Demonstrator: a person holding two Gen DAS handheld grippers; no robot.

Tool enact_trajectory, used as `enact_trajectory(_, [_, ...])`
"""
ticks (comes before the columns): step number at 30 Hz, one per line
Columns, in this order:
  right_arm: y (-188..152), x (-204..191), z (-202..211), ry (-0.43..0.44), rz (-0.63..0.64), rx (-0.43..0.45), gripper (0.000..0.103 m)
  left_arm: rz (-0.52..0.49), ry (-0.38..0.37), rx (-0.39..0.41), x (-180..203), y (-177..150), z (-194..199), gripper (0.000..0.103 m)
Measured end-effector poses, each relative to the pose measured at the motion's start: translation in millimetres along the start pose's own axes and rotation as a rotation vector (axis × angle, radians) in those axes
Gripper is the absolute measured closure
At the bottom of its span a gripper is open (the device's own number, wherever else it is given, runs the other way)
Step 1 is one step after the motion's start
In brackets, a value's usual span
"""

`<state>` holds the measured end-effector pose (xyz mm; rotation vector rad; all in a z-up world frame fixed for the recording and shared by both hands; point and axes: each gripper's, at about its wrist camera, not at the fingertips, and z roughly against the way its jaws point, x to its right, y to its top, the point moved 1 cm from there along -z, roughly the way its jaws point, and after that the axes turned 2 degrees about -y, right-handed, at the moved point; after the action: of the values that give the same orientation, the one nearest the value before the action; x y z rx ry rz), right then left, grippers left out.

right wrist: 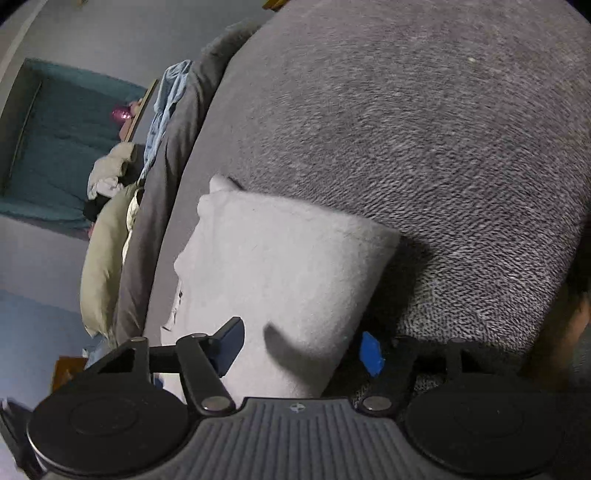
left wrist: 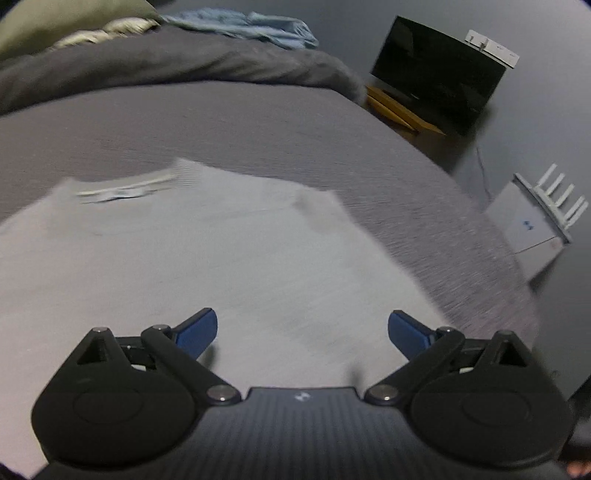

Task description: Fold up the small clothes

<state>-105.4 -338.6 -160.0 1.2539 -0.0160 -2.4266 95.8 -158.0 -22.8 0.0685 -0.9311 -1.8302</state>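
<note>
Right now the grey bed [left wrist: 258,122] fills the room, its knitted cover running ahead of both pairs of fingers. Past the far side of the cover lies a dark rumpled blanket [left wrist: 166,62], and on top of that a crumpled light blue garment [left wrist: 258,26], well beyond the fingers.

Next in size, the pale grey garment [left wrist: 221,251] lies spread flat on the bed, directly ahead of and under the left gripper [left wrist: 302,332]; its ribbed neckline with a white label [left wrist: 122,192] sits at the far end from those fingers. That gripper's blue fingers [left wrist: 195,332] stand wide apart above the cloth, with nothing between them.

From the right gripper [right wrist: 301,349], the same garment [right wrist: 288,266] shows a folded edge that rises between its fingers, one finger over the cloth and the other blue finger [right wrist: 370,352] beyond the fold, above the bed cover. They stand partly apart; I cannot tell whether they pinch the fold.

Off the bed, beyond the left fingers, a dark screen [left wrist: 439,74] and a white router [left wrist: 535,225] stand on the floor.
</note>
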Motion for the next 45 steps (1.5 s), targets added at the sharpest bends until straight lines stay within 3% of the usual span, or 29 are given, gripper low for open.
enact_trajectory(7, [1.9, 1.2, -9.6, 0.003, -0.053, -0.010, 0.036, -0.002, 0.022, -0.082, 42.8, 31.3, -68.4, 0.004])
enact_trajectory(12, [12.7, -5.6, -28.2, 0.021, -0.063, -0.006, 0.036, 0.051, -0.011, -0.110, 46.2, 42.3, -97.0, 0.004])
enact_trajectory(16, [22.2, -1.3, -31.3, 0.050, -0.104, -0.012, 0.036, 0.008, -0.009, -0.157, 53.2, 56.4, -120.2, 0.004])
enact_trajectory(19, [31.7, -3.7, -39.0, 0.081, -0.104, -0.013, 0.036, 0.029, -0.006, -0.206, 51.4, 66.6, -141.2, 0.004])
enact_trajectory(28, [54.3, -26.5, -63.3, 0.126, 0.012, -0.013, 0.035, 0.053, 0.013, -0.229, 40.6, 87.9, -155.1, 0.004])
enact_trajectory(30, [53.8, -28.0, -59.7, 0.143, 0.005, -0.011, 0.046, 0.047, 0.009, -0.238, 40.2, 88.0, -154.5, 0.004])
enact_trajectory(34, [49.7, -22.9, -59.2, 0.139, -0.018, -0.045, 0.052, 0.030, 0.010, -0.245, 39.6, 86.2, -154.1, 0.004])
enact_trajectory(37, [54.8, -25.0, -62.8, 0.095, 0.043, -0.035, 0.067, 0.019, 0.025, -0.250, 41.8, 86.8, -157.0, 0.004])
enact_trajectory(39, [50.7, -36.9, -56.7, 0.067, 0.187, -0.019, 0.076, -0.009, 0.050, -0.258, 47.0, 87.4, -158.5, 0.004])
enact_trajectory(45, [28.1, -93.5, -42.8, 0.075, 0.619, 0.092, 0.082, -0.119, 0.052, -0.309, 65.9, 90.4, -161.9, 0.004])
